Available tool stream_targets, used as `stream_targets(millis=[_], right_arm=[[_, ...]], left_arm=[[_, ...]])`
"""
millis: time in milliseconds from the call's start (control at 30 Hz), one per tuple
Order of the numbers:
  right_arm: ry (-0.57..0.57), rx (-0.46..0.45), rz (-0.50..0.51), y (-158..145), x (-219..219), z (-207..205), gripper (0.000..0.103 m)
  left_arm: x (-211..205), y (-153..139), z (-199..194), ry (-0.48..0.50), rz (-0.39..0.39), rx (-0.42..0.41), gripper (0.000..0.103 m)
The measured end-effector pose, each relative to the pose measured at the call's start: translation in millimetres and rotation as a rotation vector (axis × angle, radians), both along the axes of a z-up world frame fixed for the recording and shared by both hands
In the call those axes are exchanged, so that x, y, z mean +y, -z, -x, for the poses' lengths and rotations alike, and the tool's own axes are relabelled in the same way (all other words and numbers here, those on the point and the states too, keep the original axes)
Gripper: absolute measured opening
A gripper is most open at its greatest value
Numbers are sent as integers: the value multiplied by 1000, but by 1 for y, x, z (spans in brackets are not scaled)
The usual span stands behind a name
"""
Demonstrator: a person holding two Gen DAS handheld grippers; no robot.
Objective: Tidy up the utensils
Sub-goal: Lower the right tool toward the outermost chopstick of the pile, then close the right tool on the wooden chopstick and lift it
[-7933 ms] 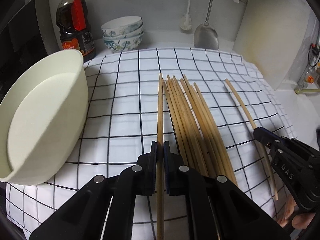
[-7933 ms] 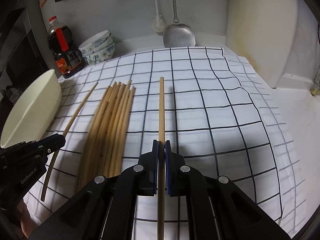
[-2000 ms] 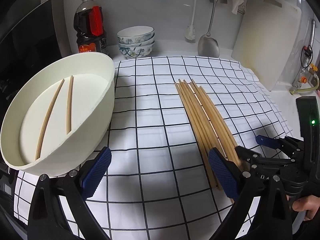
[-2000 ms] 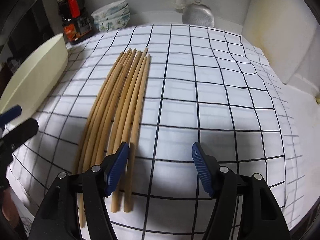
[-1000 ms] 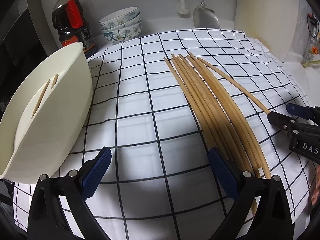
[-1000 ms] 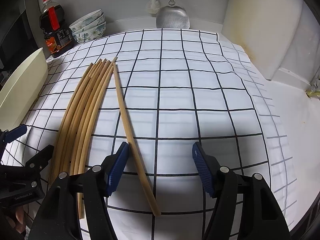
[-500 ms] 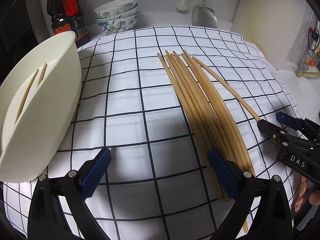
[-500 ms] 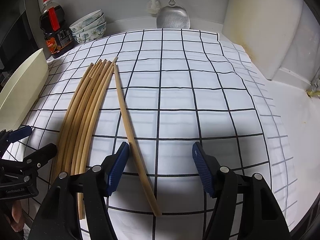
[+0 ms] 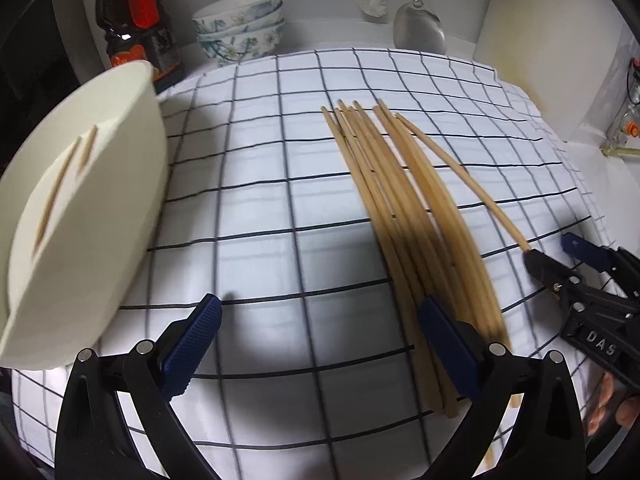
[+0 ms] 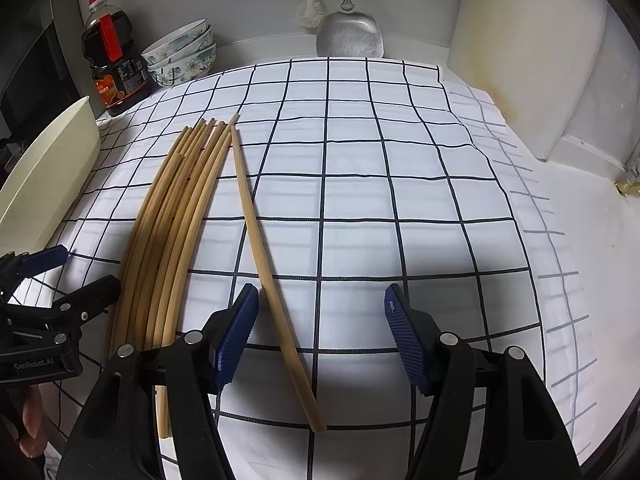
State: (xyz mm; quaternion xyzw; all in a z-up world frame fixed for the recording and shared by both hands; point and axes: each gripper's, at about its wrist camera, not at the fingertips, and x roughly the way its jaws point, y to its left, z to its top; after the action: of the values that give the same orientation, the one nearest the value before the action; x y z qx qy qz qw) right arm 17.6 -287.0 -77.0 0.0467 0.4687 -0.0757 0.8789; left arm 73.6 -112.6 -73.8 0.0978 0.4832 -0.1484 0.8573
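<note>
A bundle of several bamboo chopsticks (image 9: 404, 216) (image 10: 176, 220) lies on the checked cloth. One single chopstick (image 10: 264, 248) (image 9: 460, 172) lies apart, just right of the bundle. My right gripper (image 10: 320, 328) stands open over its near end, and the stick passes between the fingers untouched. My left gripper (image 9: 316, 340) is open and empty, its right finger (image 9: 444, 340) close by the bundle's near end. The cream oval bowl (image 9: 120, 208) (image 10: 52, 172) at the left holds two chopsticks (image 9: 64, 180).
A dark sauce bottle (image 9: 136, 20), stacked patterned bowls (image 9: 240, 24), a metal spatula (image 10: 350, 36) and a brush stand along the back wall. A pale cutting board (image 10: 532, 40) leans at the right. The cloth (image 10: 400, 200) ends near the right counter edge.
The left gripper's view has drifted slightly, bringing the bundle closer to its right finger. The right gripper and the single chopstick have stayed put. Both grippers remain open.
</note>
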Motion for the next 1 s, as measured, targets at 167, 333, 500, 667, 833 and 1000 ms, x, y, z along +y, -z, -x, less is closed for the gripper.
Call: stream_targets(millis=[167, 333, 500, 667, 833, 1000], right_arm=[[-4, -1, 17, 1, 2, -1, 63], [-8, -8, 25, 1, 4, -7, 63], [-15, -12, 26, 2, 5, -14, 63], [-31, -26, 30, 2, 8, -20, 63], [-44, -42, 30, 3, 9, -25, 63], [-86, -57, 45, 1, 19, -28, 30]], left_arm=[[10, 5, -5, -22, 5, 16, 97], [6, 5, -13, -31, -11, 2, 97], [6, 5, -22, -45, -8, 8, 97], [1, 5, -29, -50, -15, 2, 97], [-1, 5, -30, -55, -6, -27, 95], [-5, 2, -22, -23, 20, -41, 71]])
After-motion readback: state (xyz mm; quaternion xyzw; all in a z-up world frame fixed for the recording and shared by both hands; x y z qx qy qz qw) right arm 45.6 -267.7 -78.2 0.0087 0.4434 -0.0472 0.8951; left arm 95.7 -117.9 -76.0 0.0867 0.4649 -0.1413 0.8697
